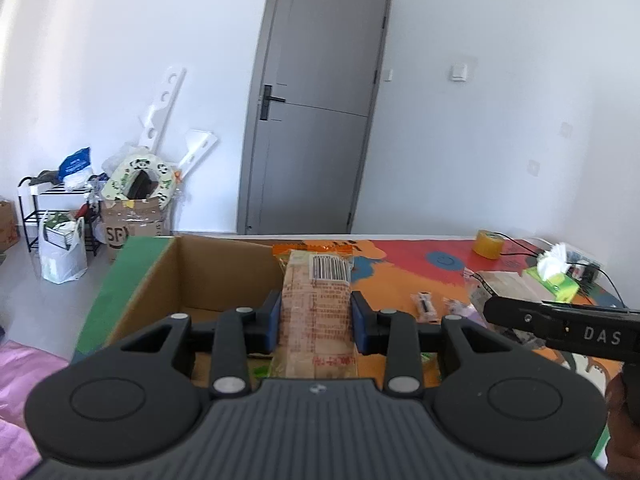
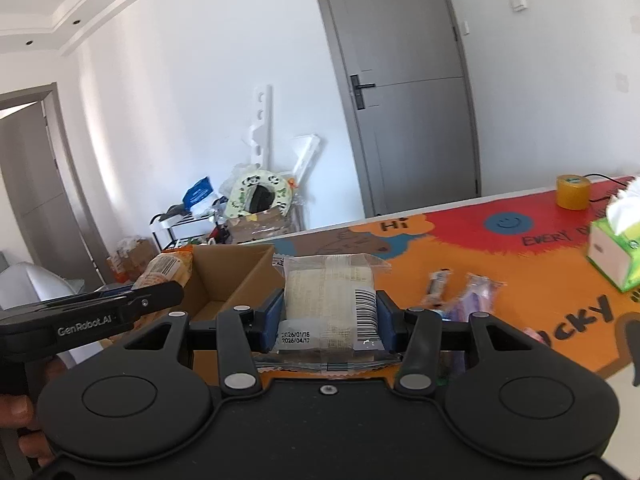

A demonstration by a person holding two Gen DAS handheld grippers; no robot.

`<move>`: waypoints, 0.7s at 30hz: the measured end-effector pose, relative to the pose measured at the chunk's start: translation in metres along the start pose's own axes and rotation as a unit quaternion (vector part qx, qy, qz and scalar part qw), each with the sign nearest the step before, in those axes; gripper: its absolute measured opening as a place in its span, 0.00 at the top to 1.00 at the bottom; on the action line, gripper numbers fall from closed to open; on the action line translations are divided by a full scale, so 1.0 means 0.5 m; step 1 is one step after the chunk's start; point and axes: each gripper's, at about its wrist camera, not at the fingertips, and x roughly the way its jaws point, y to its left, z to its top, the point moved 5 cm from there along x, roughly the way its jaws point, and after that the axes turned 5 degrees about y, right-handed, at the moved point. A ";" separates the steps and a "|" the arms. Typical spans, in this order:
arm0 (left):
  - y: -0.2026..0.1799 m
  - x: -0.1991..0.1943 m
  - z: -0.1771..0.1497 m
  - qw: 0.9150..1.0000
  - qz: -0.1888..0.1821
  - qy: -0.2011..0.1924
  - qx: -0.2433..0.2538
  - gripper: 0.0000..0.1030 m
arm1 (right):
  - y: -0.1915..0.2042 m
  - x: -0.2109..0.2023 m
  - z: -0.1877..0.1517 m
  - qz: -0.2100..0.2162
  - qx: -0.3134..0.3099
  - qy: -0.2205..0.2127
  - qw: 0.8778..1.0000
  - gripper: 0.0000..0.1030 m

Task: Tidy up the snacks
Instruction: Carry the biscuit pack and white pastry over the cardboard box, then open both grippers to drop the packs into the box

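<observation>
My left gripper (image 1: pixel 316 322) is shut on an orange snack packet (image 1: pixel 316 304) with a barcode, held above the right wall of an open cardboard box (image 1: pixel 208 268). My right gripper (image 2: pixel 330 316) is shut on a clear-wrapped pale snack packet (image 2: pixel 328 296), held just right of the same box (image 2: pixel 236 272). The left gripper's packet (image 2: pixel 168 268) and body (image 2: pixel 84 320) show at the left of the right wrist view. The right gripper's body (image 1: pixel 568 328) shows at the right of the left wrist view. Small snack packets (image 2: pixel 438 286) (image 1: pixel 425 306) lie on the colourful table mat (image 2: pixel 520 280).
A yellow tape roll (image 2: pixel 573 191) and a green tissue box (image 2: pixel 614 254) stand at the far right of the table, with a black cable by them. A grey door (image 1: pixel 316 120), a shoe rack and boxes (image 1: pixel 132 220) stand beyond the table.
</observation>
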 end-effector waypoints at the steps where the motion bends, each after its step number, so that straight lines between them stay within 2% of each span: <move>1: 0.007 0.001 0.002 1.000 0.002 -0.001 -0.002 0.67 | 0.007 0.004 0.001 0.004 -0.001 0.000 1.000 0.54; 9: 0.070 0.023 0.010 1.000 0.022 0.005 -0.022 0.67 | 0.054 0.041 0.012 0.021 -0.008 0.008 1.000 0.54; 15: 0.114 0.047 0.003 0.998 0.028 0.029 -0.042 0.67 | 0.091 0.071 0.019 0.033 -0.019 0.017 0.999 0.54; 18: 0.123 0.039 0.000 0.998 0.048 0.025 -0.034 0.62 | 0.111 0.085 0.024 0.041 -0.024 0.020 0.999 0.54; 21: 0.131 0.029 -0.003 0.998 0.047 0.024 -0.043 0.60 | 0.131 0.099 0.027 0.048 -0.029 0.024 0.998 0.54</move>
